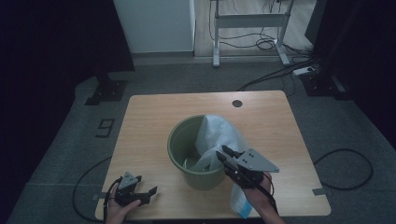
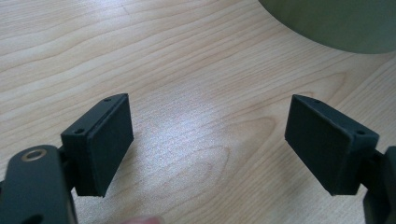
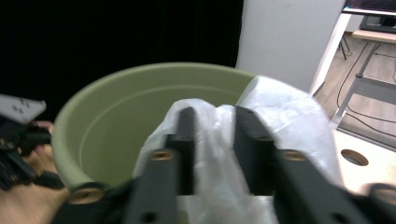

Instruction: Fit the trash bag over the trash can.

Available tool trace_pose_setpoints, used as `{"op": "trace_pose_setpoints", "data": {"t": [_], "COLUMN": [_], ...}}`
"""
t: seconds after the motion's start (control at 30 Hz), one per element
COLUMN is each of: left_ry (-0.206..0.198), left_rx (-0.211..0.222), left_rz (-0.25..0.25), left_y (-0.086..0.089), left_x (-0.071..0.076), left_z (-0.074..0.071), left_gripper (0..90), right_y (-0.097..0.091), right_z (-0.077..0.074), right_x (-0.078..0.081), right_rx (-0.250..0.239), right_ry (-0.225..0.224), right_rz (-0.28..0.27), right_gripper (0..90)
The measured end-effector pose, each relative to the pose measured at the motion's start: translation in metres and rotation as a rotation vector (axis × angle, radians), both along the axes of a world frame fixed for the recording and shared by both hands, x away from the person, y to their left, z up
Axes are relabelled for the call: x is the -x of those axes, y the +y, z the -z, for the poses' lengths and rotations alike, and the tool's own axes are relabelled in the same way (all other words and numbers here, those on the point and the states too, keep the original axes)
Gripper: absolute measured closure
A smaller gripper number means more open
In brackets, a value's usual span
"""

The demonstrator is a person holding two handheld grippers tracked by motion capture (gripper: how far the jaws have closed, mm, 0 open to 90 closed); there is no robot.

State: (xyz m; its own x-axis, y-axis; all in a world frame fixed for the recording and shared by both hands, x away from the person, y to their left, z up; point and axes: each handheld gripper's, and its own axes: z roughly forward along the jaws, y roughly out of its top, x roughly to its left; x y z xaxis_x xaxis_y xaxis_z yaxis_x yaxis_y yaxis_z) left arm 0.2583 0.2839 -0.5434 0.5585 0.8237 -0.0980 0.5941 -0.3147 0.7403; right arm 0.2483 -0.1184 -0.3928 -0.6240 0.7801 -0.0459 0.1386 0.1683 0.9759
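A green plastic bucket stands at the middle of the wooden table. A thin white plastic bag lies over its right rim, one part inside and one part hanging down the outside toward the table's near edge. My right gripper hovers over the bucket's near right rim. In the right gripper view its jaws stand apart with the bag bunched loosely between them, above the bucket. My left gripper rests low at the front left, open over bare wood, with the bucket beyond it.
A round cable hole sits near the table's far edge. On the floor behind stand a white cabinet and a desk frame with loose cables. Another cable loops on the floor at the right.
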Motion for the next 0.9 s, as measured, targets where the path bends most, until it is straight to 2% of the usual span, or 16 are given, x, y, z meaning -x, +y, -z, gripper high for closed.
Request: {"op": "trace_pose_setpoints", "data": {"t": [0.13, 0.17, 0.27, 0.4, 0.43, 0.5, 0.7, 0.73, 0.87, 0.9], "left_ry": [0.001, 0.001, 0.000, -0.002, -0.002, 0.000, 0.002, 0.002, -0.001, -0.001], "left_rx": [0.000, 0.000, 0.000, -0.002, -0.002, -0.001, 0.000, 0.000, -0.002, -0.002], "left_rz": [-0.003, -0.003, -0.006, -0.006, -0.006, -0.004, -0.003, -0.003, -0.002, -0.002], "left_y": [0.000, 0.000, 0.000, -0.001, -0.001, -0.001, -0.002, -0.002, -0.002, -0.002], "left_x": [0.000, 0.000, 0.000, 0.000, 0.000, 0.000, -0.001, -0.001, 0.000, 0.000], "left_z": [0.000, 0.000, 0.000, 0.000, 0.000, 0.000, 0.000, 0.000, 0.000, 0.000], "left_gripper": [15.2, 15.2, 15.3, 15.3, 15.3, 15.2, 15.2, 15.3, 15.3, 15.2], "right_y": [-0.019, -0.019, -0.036, -0.045, -0.045, -0.047, -0.048, -0.048, -0.045, -0.045], "right_z": [-0.007, -0.007, -0.002, 0.014, 0.014, 0.029, 0.054, 0.054, 0.075, 0.075], "right_x": [0.016, 0.016, 0.035, 0.050, 0.050, 0.056, 0.054, 0.054, 0.047, 0.047], "right_rx": [-0.065, -0.065, -0.108, -0.108, -0.108, -0.085, -0.071, -0.071, -0.059, -0.059], "right_ry": [-0.024, -0.024, -0.018, 0.005, 0.005, 0.021, 0.054, 0.054, 0.117, 0.117], "right_rz": [0.048, 0.048, 0.074, 0.108, 0.108, 0.146, 0.192, 0.192, 0.211, 0.211], "right_gripper": [48.8, 48.8, 42.3, 36.6, 36.6, 33.7, 32.5, 32.5, 34.1, 34.1]}}
